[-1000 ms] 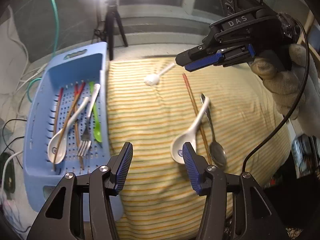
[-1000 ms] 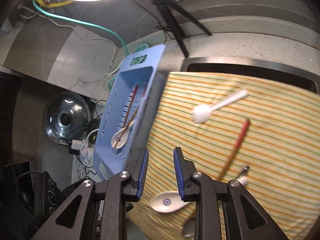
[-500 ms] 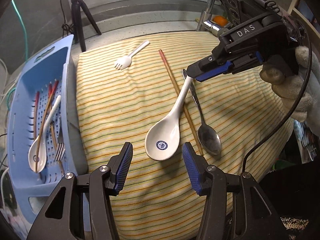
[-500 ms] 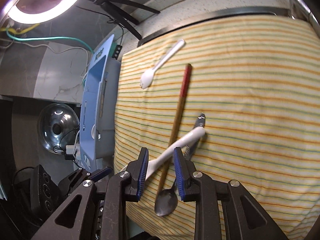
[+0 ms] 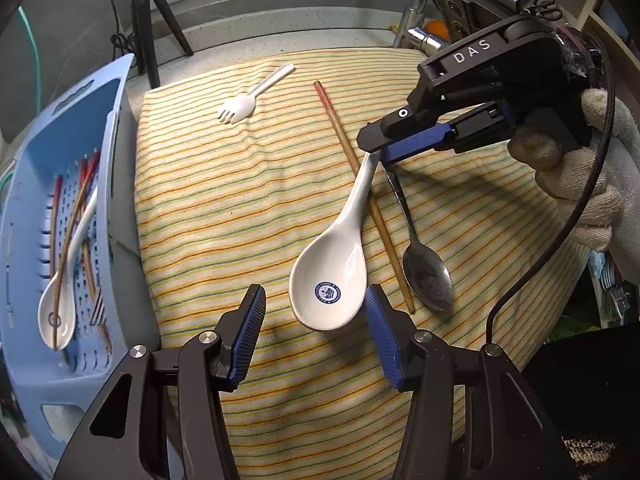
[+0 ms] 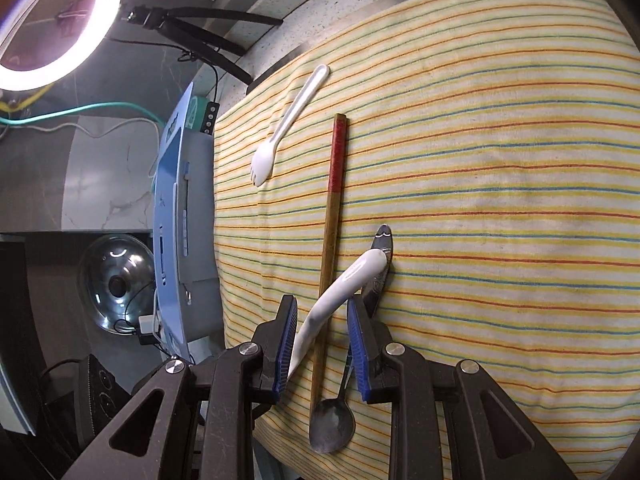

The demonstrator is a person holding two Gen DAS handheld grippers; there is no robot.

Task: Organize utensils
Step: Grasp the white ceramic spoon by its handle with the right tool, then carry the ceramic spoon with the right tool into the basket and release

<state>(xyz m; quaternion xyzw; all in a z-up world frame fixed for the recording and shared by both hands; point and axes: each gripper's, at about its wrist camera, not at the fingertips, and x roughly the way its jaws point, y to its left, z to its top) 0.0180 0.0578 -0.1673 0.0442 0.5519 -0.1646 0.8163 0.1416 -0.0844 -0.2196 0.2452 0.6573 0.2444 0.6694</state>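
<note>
Ring light (image 6: 48, 24), tripod (image 5: 146, 20), pot lid (image 6: 116, 284)

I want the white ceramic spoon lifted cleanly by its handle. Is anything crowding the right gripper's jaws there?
Yes. The right gripper straddles the white ceramic spoon handle, but the red-tipped wooden chopstick also runs between its open jaws, crossing under the handle. The metal spoon handle lies beside one finger.

Can't really read the round blue logo (image 5: 327, 292) in the white ceramic soup spoon (image 5: 334, 264). The long-handled metal spoon (image 6: 333, 424) is half hidden behind the right hand-held gripper (image 6: 322, 344), and the perforated blue plastic basket (image 5: 24, 216) gets cut off at the frame edge.
</note>
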